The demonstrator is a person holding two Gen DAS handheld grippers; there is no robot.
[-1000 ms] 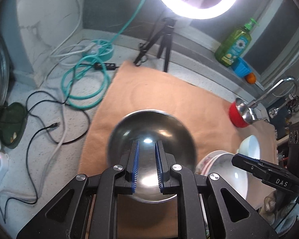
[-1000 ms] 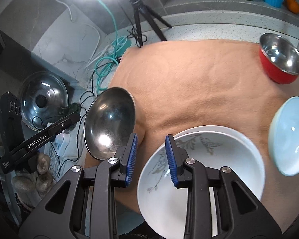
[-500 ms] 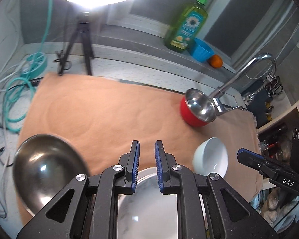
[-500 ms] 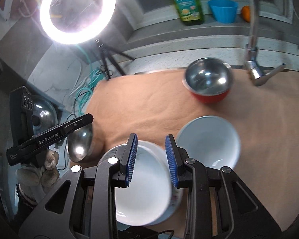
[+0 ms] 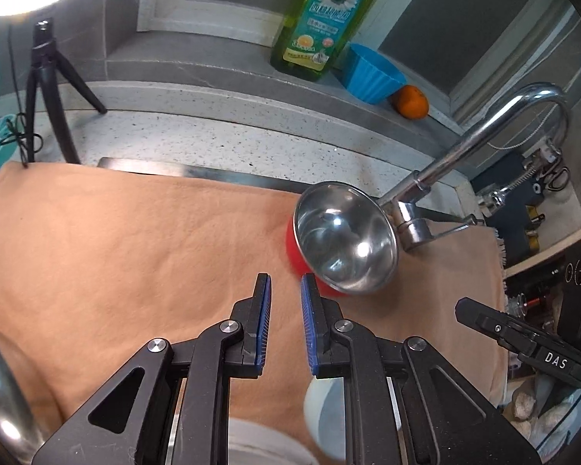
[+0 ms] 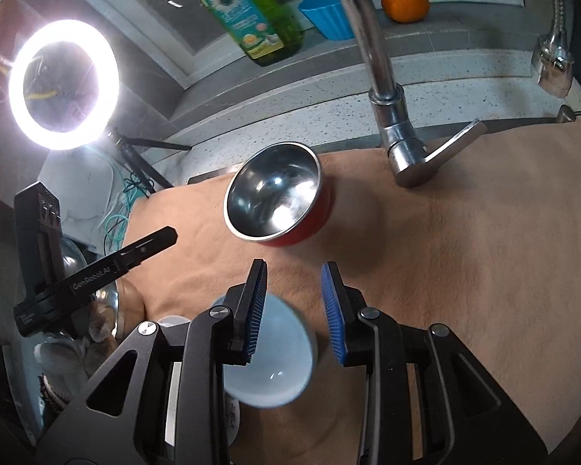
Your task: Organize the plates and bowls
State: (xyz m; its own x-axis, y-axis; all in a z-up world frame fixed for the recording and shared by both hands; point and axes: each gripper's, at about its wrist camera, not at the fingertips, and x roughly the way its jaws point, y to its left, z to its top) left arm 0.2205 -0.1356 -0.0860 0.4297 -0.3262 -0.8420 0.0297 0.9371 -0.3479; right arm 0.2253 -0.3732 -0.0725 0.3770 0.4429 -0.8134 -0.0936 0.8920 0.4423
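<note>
The red bowl with the shiny steel inside [image 5: 344, 238] sits on the peach-coloured cloth [image 5: 116, 240] near its far edge, just in front of the chrome tap [image 5: 480, 135]. It is round, so it has no long axis to speak of; its mouth faces up, and from both my cameras the rim looks tipped toward me, which may be only the lens. Its red wall shows only as a low band under the steel rim.

My left gripper [image 5: 284, 302] hangs above the cloth, just short of that bowl, with its blue pads [image 5: 265, 310] a narrow gap apart and nothing between them. My right gripper [image 6: 294, 302] is over the cloth as well, pads set a little wider, also holding nothing.

A small white bowl [image 6: 269, 352] stands on the cloth below my right gripper, blurred and partly covered by the left-hand finger; in the left view it is a pale smear behind the gripper's frame. A white plate [image 5: 259, 443] is cut off at the bottom of the left view, mostly hidden by the gripper. A plain steel bowl [image 5: 0, 399] shows only as a sliver at the left edge. On the ledge behind stand a green soap bottle [image 5: 325, 15], a blue fluted cup [image 5: 372, 73] and an orange [image 5: 412, 101].
</note>
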